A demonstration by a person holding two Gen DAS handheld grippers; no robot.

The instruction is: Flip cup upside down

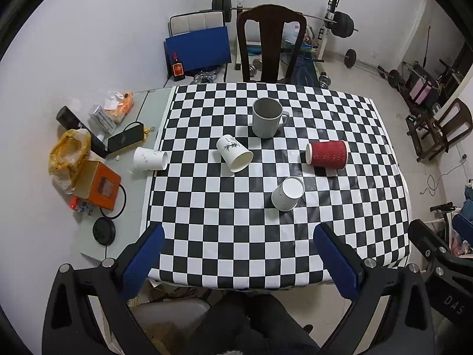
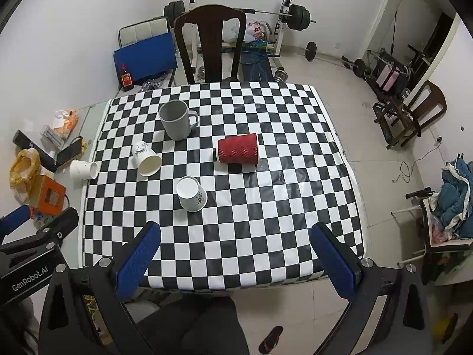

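Note:
A grey mug (image 1: 267, 117) (image 2: 176, 119) stands upright on the checkered table (image 1: 236, 236) (image 2: 266, 222). A red ribbed paper cup (image 1: 326, 154) (image 2: 237, 149) lies on its side. A white paper cup with a leaf print (image 1: 233, 153) (image 2: 146, 158) lies on its side. Another white paper cup (image 1: 287, 193) (image 2: 191, 193) stands upside down. A third white cup (image 1: 150, 159) (image 2: 83, 169) lies at the table's left edge. My left gripper (image 1: 238, 236) and right gripper (image 2: 236, 236) are both open and empty, above the near table edge.
Clutter sits left of the table: an orange box (image 1: 99, 188), a yellow bag (image 1: 69, 151), a phone (image 1: 124, 139), a dark bottle (image 1: 178, 68). A dark wooden chair (image 1: 270, 41) stands behind the table. Weight equipment (image 1: 340, 23) fills the back.

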